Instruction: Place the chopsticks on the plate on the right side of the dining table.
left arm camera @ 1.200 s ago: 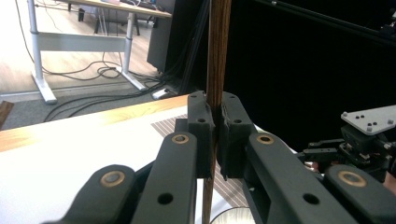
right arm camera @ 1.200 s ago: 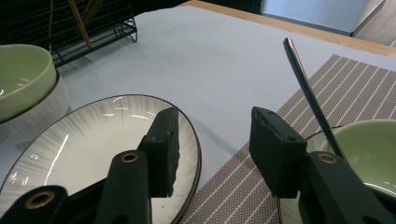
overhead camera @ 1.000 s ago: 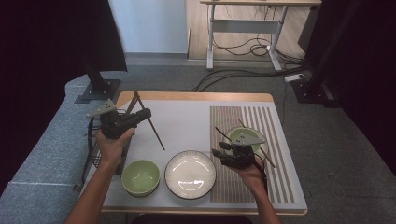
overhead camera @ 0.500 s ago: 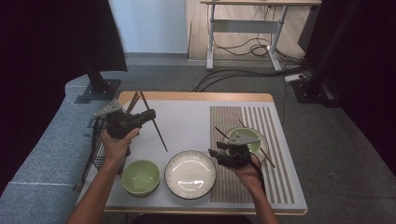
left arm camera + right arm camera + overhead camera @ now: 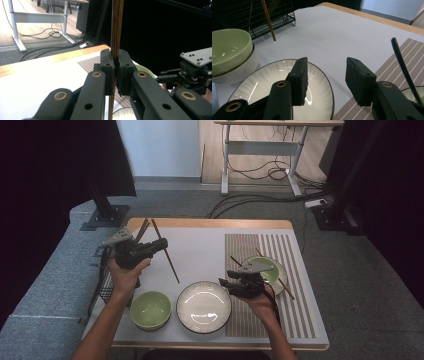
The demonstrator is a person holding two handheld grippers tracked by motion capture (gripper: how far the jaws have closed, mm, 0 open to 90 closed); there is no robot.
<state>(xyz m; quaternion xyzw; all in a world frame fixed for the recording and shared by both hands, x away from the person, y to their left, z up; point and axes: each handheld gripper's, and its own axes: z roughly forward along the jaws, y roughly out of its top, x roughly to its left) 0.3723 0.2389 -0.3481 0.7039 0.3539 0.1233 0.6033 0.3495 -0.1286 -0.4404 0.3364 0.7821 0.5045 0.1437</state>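
1. The left gripper (image 5: 159, 245) is pinching a brown chopstick (image 5: 165, 251), its pads pressed together on the stick, which is crossing them upright in the left gripper view (image 5: 115, 32).
2. In the high view the chopstick is slanting above the tabletop (image 5: 205, 250), near the wire rack (image 5: 104, 287).
3. The right gripper (image 5: 325, 75) is hanging spread and empty over the white plate (image 5: 204, 306), beside the green bowl (image 5: 150, 310).

wooden table (image 5: 210, 224) under white mat (image 5: 200, 255)
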